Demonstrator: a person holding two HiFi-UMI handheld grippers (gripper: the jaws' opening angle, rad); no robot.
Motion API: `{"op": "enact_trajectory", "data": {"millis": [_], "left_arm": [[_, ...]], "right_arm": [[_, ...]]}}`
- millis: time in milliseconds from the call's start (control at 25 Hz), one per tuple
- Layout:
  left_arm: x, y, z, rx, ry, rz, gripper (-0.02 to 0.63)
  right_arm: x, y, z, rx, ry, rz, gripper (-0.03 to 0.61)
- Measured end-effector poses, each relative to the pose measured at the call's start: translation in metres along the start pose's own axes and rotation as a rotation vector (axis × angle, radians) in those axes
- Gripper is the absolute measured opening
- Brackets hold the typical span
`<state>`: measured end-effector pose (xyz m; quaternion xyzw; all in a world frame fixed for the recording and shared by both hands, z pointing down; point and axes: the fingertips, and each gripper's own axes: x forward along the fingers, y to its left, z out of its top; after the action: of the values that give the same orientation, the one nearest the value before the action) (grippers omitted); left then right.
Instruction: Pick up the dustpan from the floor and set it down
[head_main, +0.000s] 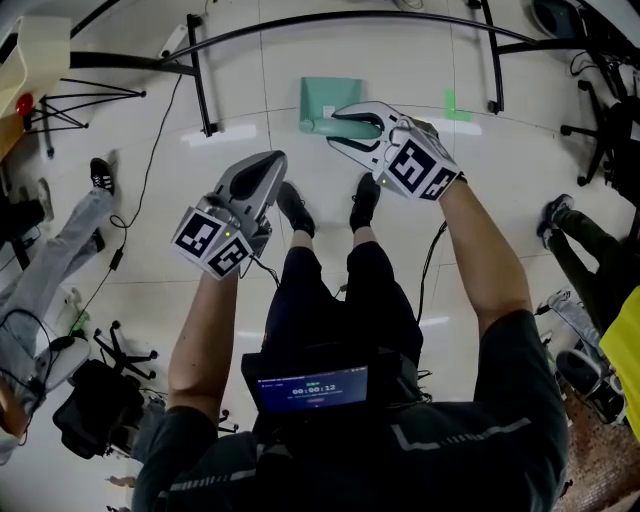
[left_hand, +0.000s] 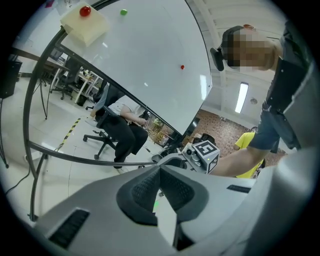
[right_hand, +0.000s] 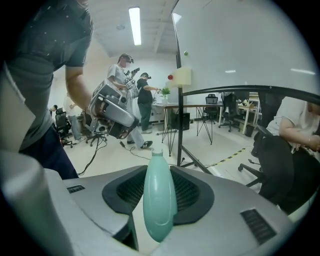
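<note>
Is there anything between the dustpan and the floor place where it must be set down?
Nothing visible does. The right hand-held gripper is closed on the handle of the teal dustpan, and the white floor around it looks bare. A black frame leg stands apart, to its left.

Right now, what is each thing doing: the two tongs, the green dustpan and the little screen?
Right tongs: closed on the dustpan's handle.
Dustpan: held by its handle, low over the floor; I cannot tell if it touches.
Left tongs: shut, with nothing between them.
Screen: lit, at the person's waist.
</note>
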<state>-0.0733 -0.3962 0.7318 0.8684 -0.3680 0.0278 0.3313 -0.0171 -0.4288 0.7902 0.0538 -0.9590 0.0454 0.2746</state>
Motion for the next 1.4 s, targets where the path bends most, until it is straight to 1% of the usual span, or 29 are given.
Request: {"op": "enact_trajectory", "data": {"millis": [160, 240, 320, 400, 600, 680, 720, 920, 1000, 1080, 1200, 1280, 1400], "left_arm": [[0.003, 0.008, -0.005, -0.011, 0.002, 0.005, 0.023], [0.002, 0.008, -0.010, -0.012, 0.006, 0.005, 0.023], [0.003, 0.006, -0.015, -0.013, 0.012, 0.002, 0.023], [0.003, 0.002, -0.017, -0.014, 0.016, -0.001, 0.023], [0.003, -0.010, -0.016, -0.025, 0.020, -0.009, 0.023], [0.004, -0.017, -0.014, -0.034, 0.018, -0.018, 0.023], [0.005, -0.021, -0.015, -0.033, 0.020, -0.023, 0.023], [0.004, -0.037, -0.015, -0.018, 0.035, -0.036, 0.023], [-0.002, -0.047, -0.005, -0.008, 0.023, -0.040, 0.023], [-0.013, -0.063, 0.012, 0.009, 0.007, -0.053, 0.023], [-0.037, -0.098, 0.056, 0.052, -0.022, -0.077, 0.023], [-0.059, -0.128, 0.091, 0.083, -0.051, -0.088, 0.023], [-0.086, -0.174, 0.140, 0.126, -0.094, -0.096, 0.023]], "right_arm": [[0.006, 0.002, -0.018, 0.014, 0.031, 0.003, 0.175], [0.008, 0.007, -0.022, 0.032, 0.024, 0.009, 0.175], [0.008, 0.014, -0.026, 0.034, 0.033, 0.014, 0.175], [0.008, 0.023, -0.032, 0.035, 0.063, 0.029, 0.176], [0.002, 0.044, -0.042, 0.093, 0.112, 0.041, 0.178], [-0.003, 0.052, -0.043, 0.131, 0.112, 0.054, 0.184], [-0.006, 0.055, -0.043, 0.148, 0.105, 0.056, 0.207], [-0.027, 0.061, -0.031, 0.192, 0.062, 0.002, 0.207], [-0.040, 0.062, -0.012, 0.192, 0.040, -0.023, 0.207], [-0.058, 0.064, 0.018, 0.181, 0.010, -0.052, 0.206], [-0.093, 0.065, 0.085, 0.169, -0.053, -0.099, 0.207], [-0.123, 0.070, 0.136, 0.179, -0.109, -0.125, 0.206], [-0.170, 0.076, 0.199, 0.175, -0.166, -0.168, 0.206]]}}
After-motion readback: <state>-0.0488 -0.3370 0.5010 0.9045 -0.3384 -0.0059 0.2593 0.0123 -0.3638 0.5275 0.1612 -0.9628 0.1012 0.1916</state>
